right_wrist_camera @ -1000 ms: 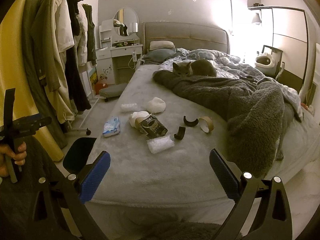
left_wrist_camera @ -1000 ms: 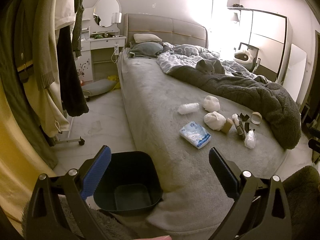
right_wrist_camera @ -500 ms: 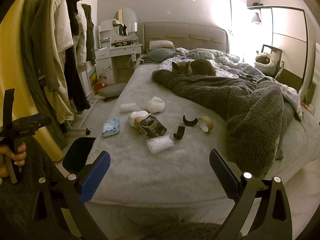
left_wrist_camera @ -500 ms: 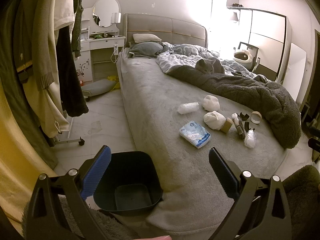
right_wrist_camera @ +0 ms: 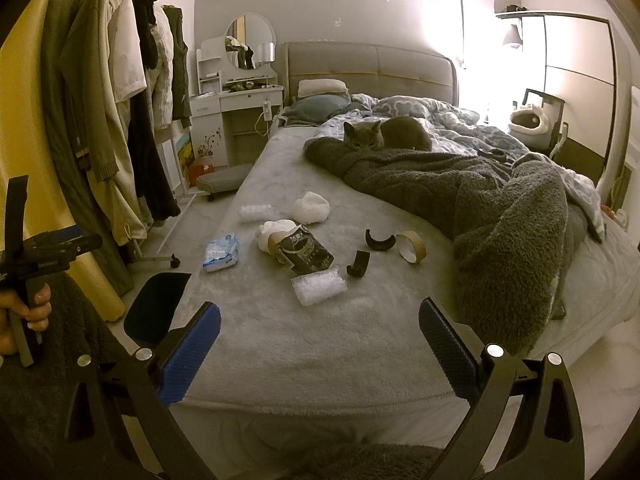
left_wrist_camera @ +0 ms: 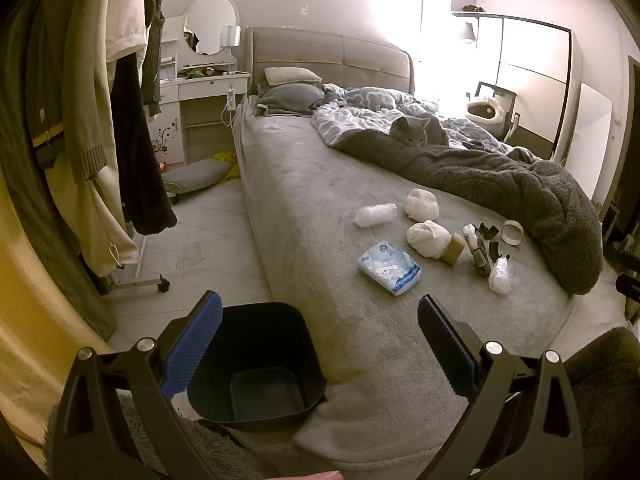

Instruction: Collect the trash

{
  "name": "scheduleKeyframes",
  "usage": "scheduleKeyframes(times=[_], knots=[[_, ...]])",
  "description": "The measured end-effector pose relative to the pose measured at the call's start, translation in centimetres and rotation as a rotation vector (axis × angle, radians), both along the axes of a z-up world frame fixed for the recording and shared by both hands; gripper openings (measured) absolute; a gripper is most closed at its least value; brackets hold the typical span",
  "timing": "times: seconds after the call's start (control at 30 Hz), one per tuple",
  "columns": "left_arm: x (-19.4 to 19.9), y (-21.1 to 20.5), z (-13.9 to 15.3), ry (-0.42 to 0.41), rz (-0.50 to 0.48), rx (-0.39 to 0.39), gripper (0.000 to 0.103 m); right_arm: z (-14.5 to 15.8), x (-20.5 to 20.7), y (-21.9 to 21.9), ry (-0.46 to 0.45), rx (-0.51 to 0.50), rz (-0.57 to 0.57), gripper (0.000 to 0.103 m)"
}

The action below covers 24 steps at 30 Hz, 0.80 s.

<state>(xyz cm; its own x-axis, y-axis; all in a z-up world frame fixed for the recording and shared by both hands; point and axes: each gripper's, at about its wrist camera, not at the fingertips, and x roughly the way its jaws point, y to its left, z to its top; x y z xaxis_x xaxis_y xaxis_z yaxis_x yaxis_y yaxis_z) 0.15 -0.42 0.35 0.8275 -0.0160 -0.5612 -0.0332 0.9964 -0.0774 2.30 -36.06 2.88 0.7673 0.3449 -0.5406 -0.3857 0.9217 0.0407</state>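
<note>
- We judge the step in hand to be the first reach: both our hand-held grippers hang short of the bed point(right_wrist_camera: 280, 344), nothing picked yet.
- Our right hand-held gripper point(right_wrist_camera: 319, 336) has its fingers spread wide and empty; the clear plastic wrap point(right_wrist_camera: 319, 286) lies at 12 o'clock from it, nearest of the litter.
- To do it well, we should come in low, pinch the wrap alone, not the fleece, and stay clear of the cat point(right_wrist_camera: 384, 134) far up at 12.
- Our left hand-held gripper point(left_wrist_camera: 319, 334) is likewise spread and empty; the tissue pack point(left_wrist_camera: 389, 266) sits at 1 o'clock.
- The dark bin point(left_wrist_camera: 256, 364) stands on the floor at 7 o'clock, against the bed corner.
</note>
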Motion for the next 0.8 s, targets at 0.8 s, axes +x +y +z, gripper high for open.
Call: scheduleKeyframes(times=[0.8], knots=[[0.04, -0.17, -0.09, 0.002, 0.000, 0.003, 0.100, -0.45, 0.01, -0.07, 0.009, -0.005, 0.000, 0.100]])
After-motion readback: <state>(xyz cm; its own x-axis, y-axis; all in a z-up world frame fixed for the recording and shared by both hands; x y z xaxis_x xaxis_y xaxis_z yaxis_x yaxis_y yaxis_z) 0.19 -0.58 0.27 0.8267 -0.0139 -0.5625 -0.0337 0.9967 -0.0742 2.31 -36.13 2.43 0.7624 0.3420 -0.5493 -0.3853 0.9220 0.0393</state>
